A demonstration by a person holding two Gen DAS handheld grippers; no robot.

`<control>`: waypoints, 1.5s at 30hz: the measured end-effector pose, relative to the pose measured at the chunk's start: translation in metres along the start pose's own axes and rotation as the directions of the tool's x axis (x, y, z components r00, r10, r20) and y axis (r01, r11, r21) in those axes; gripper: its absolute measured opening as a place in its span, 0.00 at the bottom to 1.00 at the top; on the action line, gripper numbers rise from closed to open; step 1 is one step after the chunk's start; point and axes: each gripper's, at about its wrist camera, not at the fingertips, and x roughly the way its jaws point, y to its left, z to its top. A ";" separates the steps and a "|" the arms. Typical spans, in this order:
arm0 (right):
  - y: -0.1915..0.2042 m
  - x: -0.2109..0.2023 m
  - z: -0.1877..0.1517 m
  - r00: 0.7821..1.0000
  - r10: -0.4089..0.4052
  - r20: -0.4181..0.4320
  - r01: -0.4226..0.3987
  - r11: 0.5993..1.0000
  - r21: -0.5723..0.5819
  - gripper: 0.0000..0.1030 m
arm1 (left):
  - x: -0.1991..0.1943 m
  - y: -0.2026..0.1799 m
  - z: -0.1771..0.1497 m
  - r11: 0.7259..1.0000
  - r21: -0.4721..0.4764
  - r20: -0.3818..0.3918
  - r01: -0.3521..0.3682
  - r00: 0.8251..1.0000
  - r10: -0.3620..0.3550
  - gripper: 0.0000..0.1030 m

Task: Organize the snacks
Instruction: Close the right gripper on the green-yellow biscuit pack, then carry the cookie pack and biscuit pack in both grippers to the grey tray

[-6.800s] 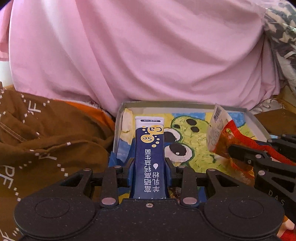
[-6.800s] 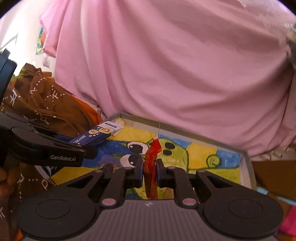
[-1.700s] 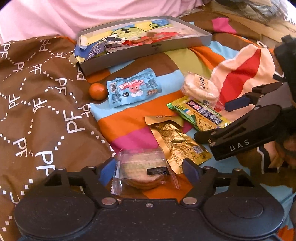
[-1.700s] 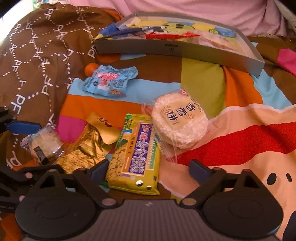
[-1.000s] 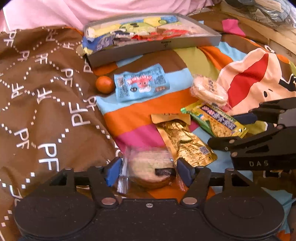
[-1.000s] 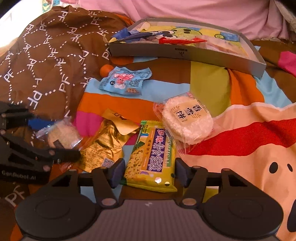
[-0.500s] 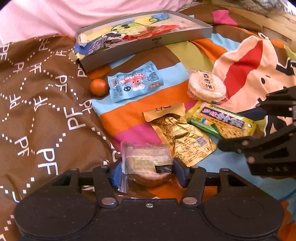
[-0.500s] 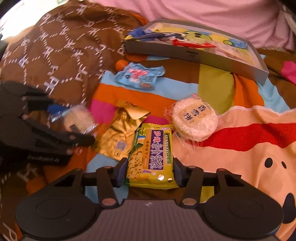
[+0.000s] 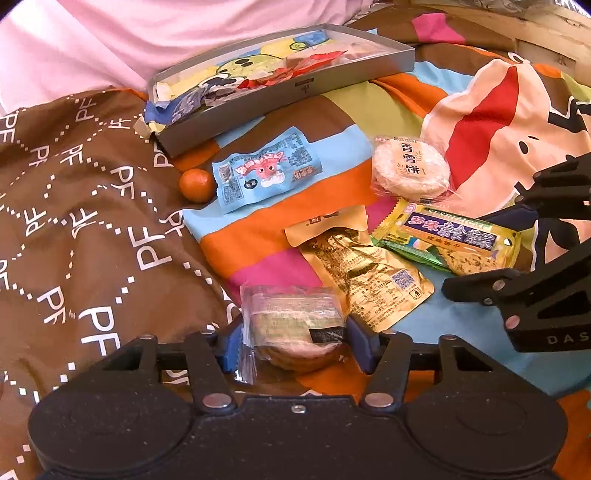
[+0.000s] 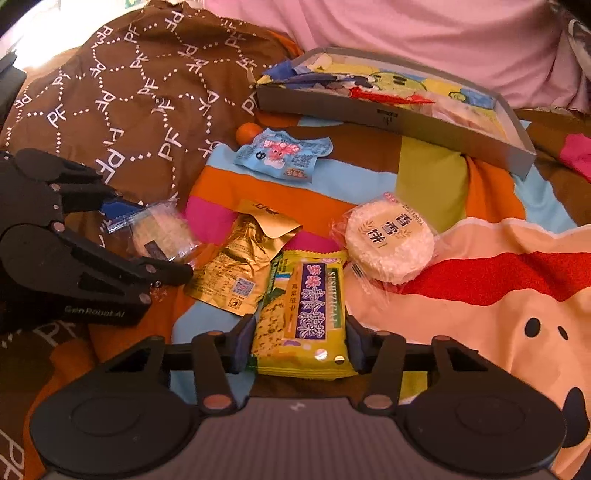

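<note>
My left gripper (image 9: 297, 345) is shut on a clear-wrapped round biscuit (image 9: 295, 321), its blue pads pressing both sides of the wrapper. In the right wrist view my right gripper (image 10: 299, 343) is shut on a yellow-green cracker pack (image 10: 303, 317). The grey tray (image 9: 295, 88) with a cartoon lining lies at the far side and holds several wrappers. On the bedspread lie a blue packet (image 9: 266, 170), a small orange fruit (image 9: 197, 185), a round rice cracker (image 9: 410, 166) and a gold pouch (image 9: 362, 269).
Everything rests on a soft, rumpled bedspread (image 10: 122, 96), brown on the left and striped in colours on the right. A pink cloth (image 10: 406, 33) rises behind the tray (image 10: 388, 114). The two grippers sit close side by side, with the gold pouch (image 10: 243, 258) between them.
Both pairs of jaws have narrowed from wide open onto their packs, the left on the biscuit and the right on the cracker pack. Both grippers came from the tray earlier.
</note>
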 end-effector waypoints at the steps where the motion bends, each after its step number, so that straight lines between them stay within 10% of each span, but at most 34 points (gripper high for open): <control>1: 0.000 -0.002 -0.001 1.000 -0.003 0.007 0.003 1.000 -0.003 0.52 | -0.001 0.000 0.000 1.000 -0.006 0.002 -0.003 1.000 0.003 0.54; 27: 0.040 -0.044 -0.025 0.954 -0.089 0.286 0.180 0.935 -0.307 0.51 | -0.030 0.006 0.007 0.988 -0.152 0.134 0.020 0.991 0.001 0.51; 45: -0.024 -0.038 0.053 0.890 -0.127 0.437 0.284 0.906 -0.315 0.51 | -0.033 0.042 0.076 0.968 -0.252 0.273 -0.006 0.959 0.077 0.51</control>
